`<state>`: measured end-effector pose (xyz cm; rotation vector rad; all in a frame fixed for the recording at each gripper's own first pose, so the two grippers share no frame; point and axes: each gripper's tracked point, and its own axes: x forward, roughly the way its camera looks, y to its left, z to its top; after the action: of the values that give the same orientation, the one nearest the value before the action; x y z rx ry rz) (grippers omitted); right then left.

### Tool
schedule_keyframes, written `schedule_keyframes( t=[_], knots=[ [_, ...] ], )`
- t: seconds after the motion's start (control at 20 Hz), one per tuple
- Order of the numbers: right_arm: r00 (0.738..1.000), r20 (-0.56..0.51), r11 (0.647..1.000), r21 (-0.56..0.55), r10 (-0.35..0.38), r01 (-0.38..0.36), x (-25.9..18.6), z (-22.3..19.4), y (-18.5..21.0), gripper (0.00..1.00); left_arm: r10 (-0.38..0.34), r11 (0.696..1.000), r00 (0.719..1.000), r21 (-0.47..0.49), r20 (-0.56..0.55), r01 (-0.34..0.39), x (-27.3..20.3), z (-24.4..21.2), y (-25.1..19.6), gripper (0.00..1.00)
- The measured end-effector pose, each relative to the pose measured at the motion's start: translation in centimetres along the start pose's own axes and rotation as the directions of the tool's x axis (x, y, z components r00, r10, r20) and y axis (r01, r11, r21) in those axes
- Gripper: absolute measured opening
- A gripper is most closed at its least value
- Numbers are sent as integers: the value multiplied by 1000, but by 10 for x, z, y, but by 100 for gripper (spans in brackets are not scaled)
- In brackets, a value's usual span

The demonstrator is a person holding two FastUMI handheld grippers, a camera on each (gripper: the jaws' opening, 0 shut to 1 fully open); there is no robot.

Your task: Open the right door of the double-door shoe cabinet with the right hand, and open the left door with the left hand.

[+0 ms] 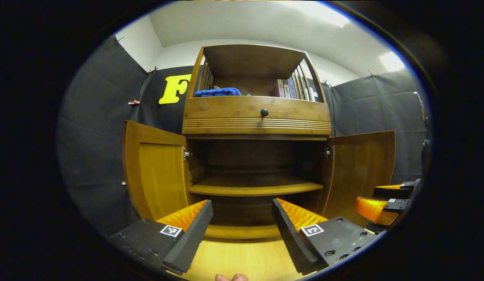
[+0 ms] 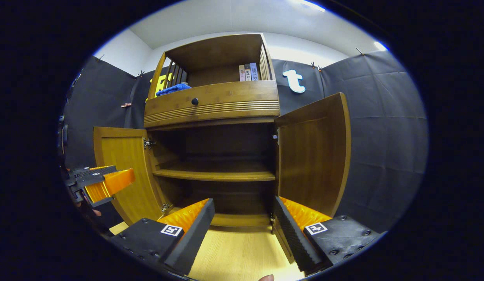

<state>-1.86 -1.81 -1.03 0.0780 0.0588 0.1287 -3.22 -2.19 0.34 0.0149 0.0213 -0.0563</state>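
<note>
The wooden shoe cabinet [image 1: 257, 117] [image 2: 212, 105] stands ahead with both lower doors swung wide. Its left door [image 1: 154, 171] [image 2: 125, 171] and right door [image 1: 363, 168] [image 2: 314, 156] hang outward, baring a dark inside with one shelf [image 1: 255, 187] [image 2: 214, 173]. My left gripper [image 1: 242, 218] is open in front of the opening, nothing between its fingers. My right gripper [image 2: 244, 220] is open too, its right finger close by the right door's lower edge. Each gripper also appears at the edge of the other view: the right gripper [image 1: 386, 203], the left gripper [image 2: 99, 183].
A drawer with a dark round knob [image 1: 264, 112] [image 2: 194, 101] sits above the doors. The top shelf holds a blue cloth [image 1: 217, 92] [image 2: 172, 89] and a few books [image 1: 287, 88] [image 2: 248, 72]. Light wooden floor [image 1: 242, 257] lies below the grippers. Black cloth walls flank the cabinet.
</note>
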Motion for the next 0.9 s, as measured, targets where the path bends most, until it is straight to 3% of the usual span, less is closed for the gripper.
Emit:
schedule_keyframes(
  t=[0.9],
  knots=[
    [1000,0,1000,16,-1,1,11,-4,-12,98,-12,999,1000,30,0,12,19,-5,-15,94]
  ],
)
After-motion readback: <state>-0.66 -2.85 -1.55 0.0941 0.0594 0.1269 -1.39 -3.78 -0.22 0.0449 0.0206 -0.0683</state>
